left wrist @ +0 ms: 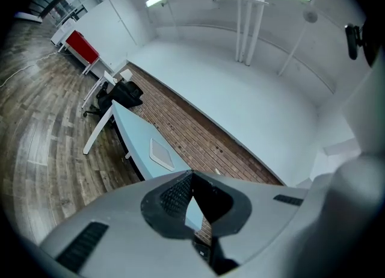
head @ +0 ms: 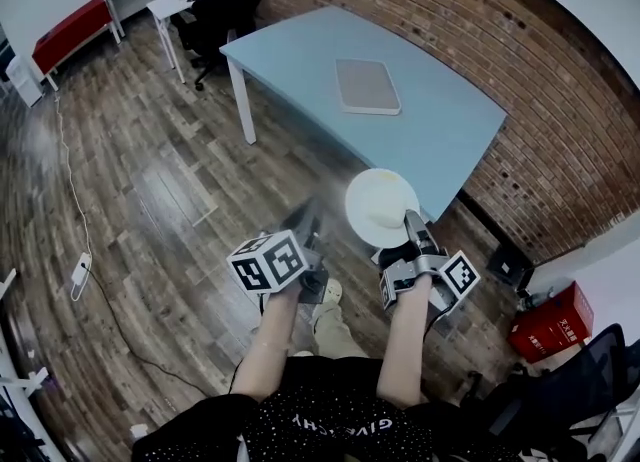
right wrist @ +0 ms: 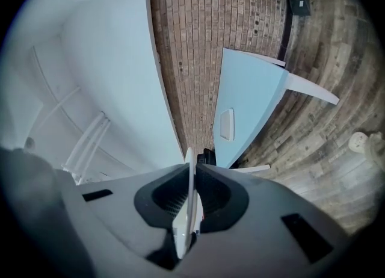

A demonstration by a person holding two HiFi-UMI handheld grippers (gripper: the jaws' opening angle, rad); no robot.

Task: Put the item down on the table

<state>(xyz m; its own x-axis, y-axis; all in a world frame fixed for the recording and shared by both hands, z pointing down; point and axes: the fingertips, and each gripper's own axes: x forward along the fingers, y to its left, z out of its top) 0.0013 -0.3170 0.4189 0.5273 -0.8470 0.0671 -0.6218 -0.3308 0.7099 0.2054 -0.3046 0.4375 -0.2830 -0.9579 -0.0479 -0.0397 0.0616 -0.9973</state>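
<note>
Plate (head: 380, 205) rim tight in right claw (head: 412, 220); left claw (left wrist: 192, 174) together, empty; table (head: 450, 140) ahead.

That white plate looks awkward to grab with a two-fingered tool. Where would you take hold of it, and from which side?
By its rim, coming in edge-on, one jaw on each face. The white plate is a wide, shallow disc, so only its thin edge fits between jaws. The right gripper clamps its near rim that way.
</note>
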